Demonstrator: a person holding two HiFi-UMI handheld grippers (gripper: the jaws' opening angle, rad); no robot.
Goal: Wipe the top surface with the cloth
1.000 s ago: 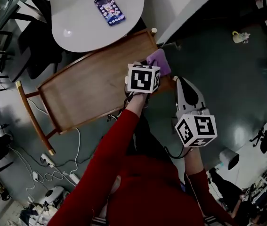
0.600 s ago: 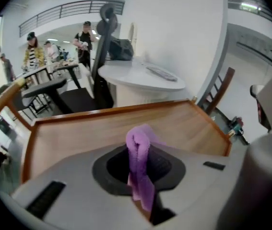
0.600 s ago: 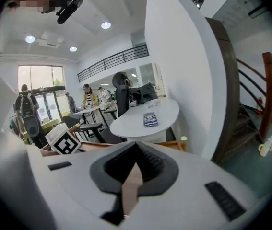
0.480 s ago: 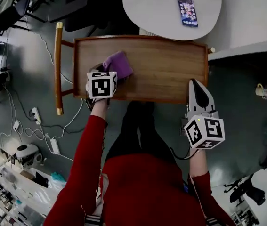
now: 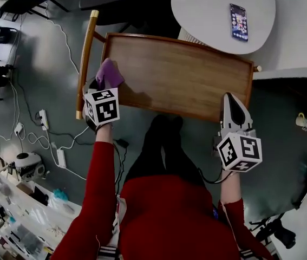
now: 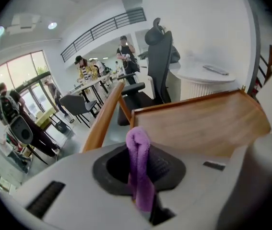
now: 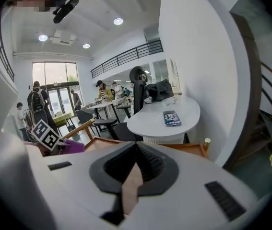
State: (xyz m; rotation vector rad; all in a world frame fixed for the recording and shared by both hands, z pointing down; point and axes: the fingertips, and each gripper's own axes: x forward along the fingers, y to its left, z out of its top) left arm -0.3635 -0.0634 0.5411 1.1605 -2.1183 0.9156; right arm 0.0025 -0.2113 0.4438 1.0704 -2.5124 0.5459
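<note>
While left gripper (image 6: 139,169) clamps cloth (image 5: 109,73), cloth seemingly meets top's rim (image 5: 104,50).

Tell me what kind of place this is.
Most likely an open-plan office or co-working hall: people around long desks, a black office chair beside a round white table, and a mezzanine railing above glass entrance doors.
</note>
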